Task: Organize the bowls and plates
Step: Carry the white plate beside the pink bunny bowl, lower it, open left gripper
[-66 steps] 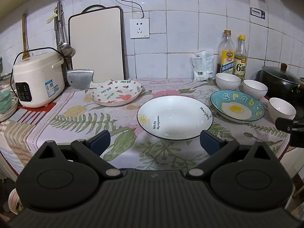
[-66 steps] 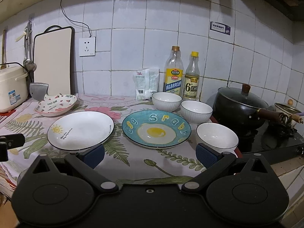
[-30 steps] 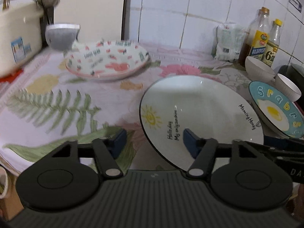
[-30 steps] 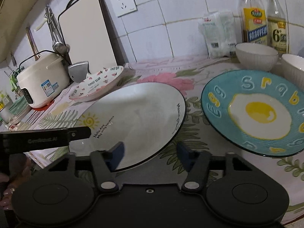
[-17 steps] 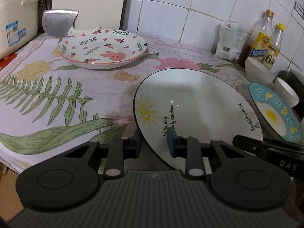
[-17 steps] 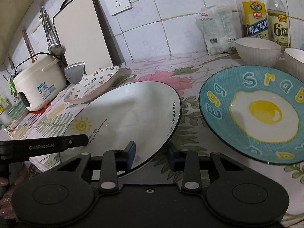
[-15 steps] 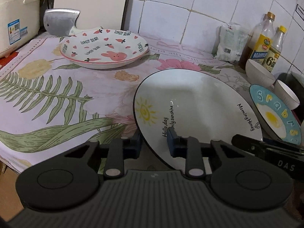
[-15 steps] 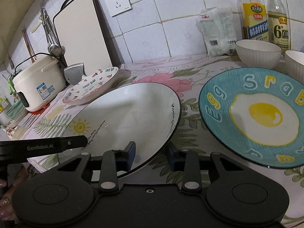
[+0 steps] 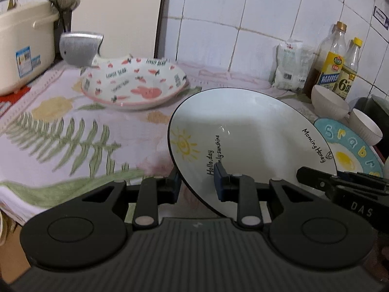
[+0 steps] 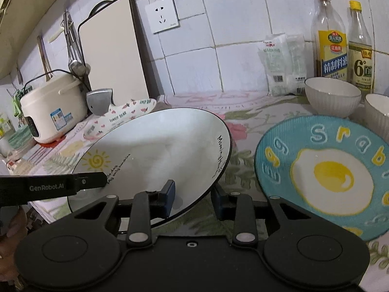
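Note:
A white plate [image 9: 243, 133] with a sun drawing and black rim is held tilted above the flowered cloth. My left gripper [image 9: 197, 181] is shut on its near left rim. My right gripper [image 10: 193, 194] grips the near right rim of the same plate [image 10: 158, 146], its jaws still closing with the rim between the pads. A blue egg plate [image 10: 323, 170] lies to the right. A pink rabbit plate [image 9: 133, 85] sits at the back left. Two white bowls [image 10: 331, 95] [image 10: 376, 112] stand behind the egg plate.
A cream rice cooker [image 10: 53, 107], a cleaver [image 9: 80, 48] and an upright cutting board [image 10: 114, 48] line the back left wall. Two sauce bottles [image 10: 331, 43] and a white bag [image 10: 282, 63] stand at the back right. A dark pot [image 9: 374, 107] is at the far right.
Both grippers went from open around the white plate's near rim to shut on it. The plate's near edge has since come up off the cloth.

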Tool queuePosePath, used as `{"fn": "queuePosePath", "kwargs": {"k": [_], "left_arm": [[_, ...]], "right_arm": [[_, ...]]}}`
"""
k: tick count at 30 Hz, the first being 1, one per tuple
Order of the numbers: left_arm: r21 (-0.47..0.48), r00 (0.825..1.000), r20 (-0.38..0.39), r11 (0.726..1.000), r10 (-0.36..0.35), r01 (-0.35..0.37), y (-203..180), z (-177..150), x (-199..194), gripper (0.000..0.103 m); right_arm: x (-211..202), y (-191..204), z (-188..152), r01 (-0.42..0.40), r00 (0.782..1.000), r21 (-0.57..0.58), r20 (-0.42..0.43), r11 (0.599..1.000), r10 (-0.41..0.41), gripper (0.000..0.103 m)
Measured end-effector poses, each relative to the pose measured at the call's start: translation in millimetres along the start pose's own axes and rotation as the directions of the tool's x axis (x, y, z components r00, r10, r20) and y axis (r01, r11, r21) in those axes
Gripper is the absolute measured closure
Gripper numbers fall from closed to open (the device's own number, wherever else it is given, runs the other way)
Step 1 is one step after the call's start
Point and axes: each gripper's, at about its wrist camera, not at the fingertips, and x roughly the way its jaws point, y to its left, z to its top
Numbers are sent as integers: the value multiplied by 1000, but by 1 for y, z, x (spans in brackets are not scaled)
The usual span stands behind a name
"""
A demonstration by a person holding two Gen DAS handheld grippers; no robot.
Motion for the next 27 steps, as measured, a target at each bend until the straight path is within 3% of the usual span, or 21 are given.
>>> {"fn": "queuePosePath", "kwargs": {"k": [8,14,27], "left_arm": [[24,1000,2,1000,-14,14,-7,46,16,77],[16,999,-16,999,-45,45,-7,77,52,77],[-4,996,-65,998,-66,66,-13,97,126,77]], "right_arm": [[16,-11,48,-1,1000,8,-28,1000,1,66],[40,-27,77,10,1000,33,-27,999,-10,66],[98,-53,98,96,990,28,-107,995,-92,66]]}}
